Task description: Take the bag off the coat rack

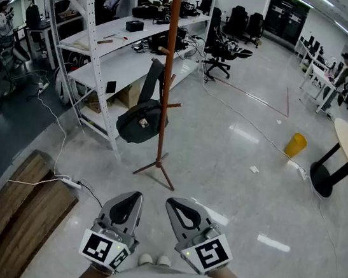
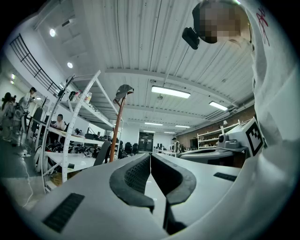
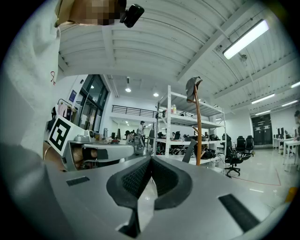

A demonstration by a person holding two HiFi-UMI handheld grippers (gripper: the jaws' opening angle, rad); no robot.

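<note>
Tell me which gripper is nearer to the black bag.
Left. The left gripper is almost in line with the black bag; the right gripper sits further right. Both are far from it.

Open floor [image 1: 223,155] — shelving [image 1: 109,49] crowds rack [image 1: 167,70], prob.

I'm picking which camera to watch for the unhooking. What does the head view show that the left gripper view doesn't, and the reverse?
Head view only: the black bag's body hanging low on the coat rack, the rack's feet, a yellow bin. Left gripper view only: a grey cap on the rack's top, ceiling lights. Both: the rack's brown pole and the white shelves.
</note>
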